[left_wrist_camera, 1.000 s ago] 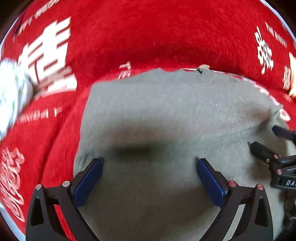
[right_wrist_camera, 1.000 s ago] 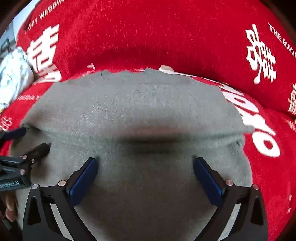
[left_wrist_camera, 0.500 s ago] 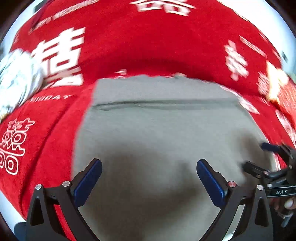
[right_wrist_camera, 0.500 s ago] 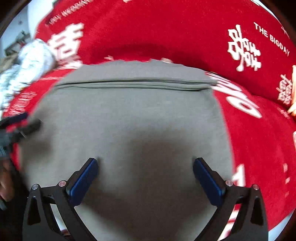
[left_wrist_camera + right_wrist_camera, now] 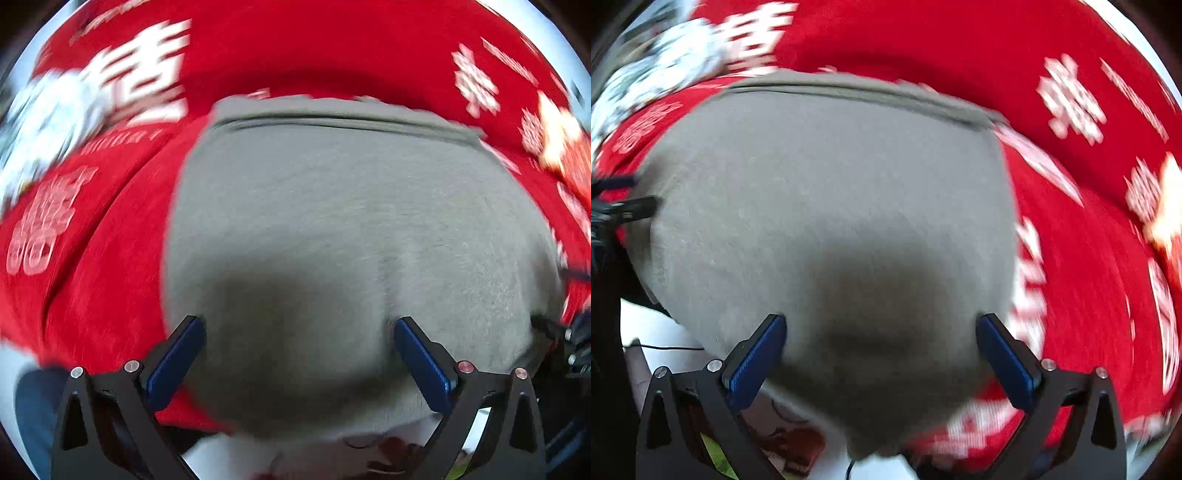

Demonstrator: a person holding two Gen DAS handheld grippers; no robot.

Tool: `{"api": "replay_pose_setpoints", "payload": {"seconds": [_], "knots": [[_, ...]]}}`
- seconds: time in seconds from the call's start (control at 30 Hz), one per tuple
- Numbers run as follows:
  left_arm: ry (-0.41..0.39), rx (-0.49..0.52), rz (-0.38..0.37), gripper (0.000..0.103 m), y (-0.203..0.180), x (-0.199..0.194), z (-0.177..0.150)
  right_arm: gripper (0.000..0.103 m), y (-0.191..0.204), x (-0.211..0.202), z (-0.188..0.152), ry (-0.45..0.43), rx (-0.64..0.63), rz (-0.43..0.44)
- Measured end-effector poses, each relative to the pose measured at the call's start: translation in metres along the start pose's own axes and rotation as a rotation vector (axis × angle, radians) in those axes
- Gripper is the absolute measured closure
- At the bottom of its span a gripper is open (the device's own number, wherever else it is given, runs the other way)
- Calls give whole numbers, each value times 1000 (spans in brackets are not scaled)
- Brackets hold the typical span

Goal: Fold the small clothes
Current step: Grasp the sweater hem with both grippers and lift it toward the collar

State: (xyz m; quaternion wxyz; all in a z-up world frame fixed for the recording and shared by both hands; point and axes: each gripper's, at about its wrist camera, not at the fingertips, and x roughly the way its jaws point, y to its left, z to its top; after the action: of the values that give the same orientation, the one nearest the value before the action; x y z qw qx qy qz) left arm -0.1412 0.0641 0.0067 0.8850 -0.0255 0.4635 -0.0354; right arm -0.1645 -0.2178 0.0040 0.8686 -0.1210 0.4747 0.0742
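Fingers of the left gripper (image 5: 297, 360) stand spread wide, gripping nothing, above the grey folded garment (image 5: 351, 229) lying on the red printed cloth (image 5: 110, 258). Right wrist view: right gripper (image 5: 881, 358) likewise spread and empty over the garment (image 5: 831, 203), with the left gripper (image 5: 617, 210) at its left edge.

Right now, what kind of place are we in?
Likely a home, folding on a bed or table. A red plush cloth with white wedding-style characters covers the surface, a grey garment lies on it, and a white patterned bundle sits at the far-left edge.

Bright even daylight, my dark shadow on the grey garment (image 5: 351, 221), heavy motion blur, fisheye edges bent, corners black
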Motion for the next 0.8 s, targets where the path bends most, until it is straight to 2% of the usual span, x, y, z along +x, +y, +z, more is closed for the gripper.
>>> {"api": "replay_pose_setpoints", "payload": {"seconds": [0.03,0.07,0.13,0.17,0.23,0.3,0.37,0.47,0.8], "knots": [[6,-55,10,0,10,-2,-4,0,-8,-2,-5,16,66,-4],[24,-120,7,0,23,-2,-7,0,-20,-2,-11,31,165,33],[95,-261,-51,0,50,7,-16,0,-35,4,-20,66,313,106],[137,-310,-76,0,58,14,-20,0,-39,7,-24,77,365,120],[217,-372,-120,0,66,29,-31,0,-35,6,-28,52,383,106],[229,-380,-144,0,64,31,-34,0,-28,7,-29,61,379,115],[229,-330,-132,0,55,30,-34,0,-24,7,-31,52,387,134],[262,-290,-158,0,44,37,-38,0,-21,9,-40,62,446,169],[250,-342,-203,0,38,42,-47,0,-34,30,-59,99,662,255]]}}
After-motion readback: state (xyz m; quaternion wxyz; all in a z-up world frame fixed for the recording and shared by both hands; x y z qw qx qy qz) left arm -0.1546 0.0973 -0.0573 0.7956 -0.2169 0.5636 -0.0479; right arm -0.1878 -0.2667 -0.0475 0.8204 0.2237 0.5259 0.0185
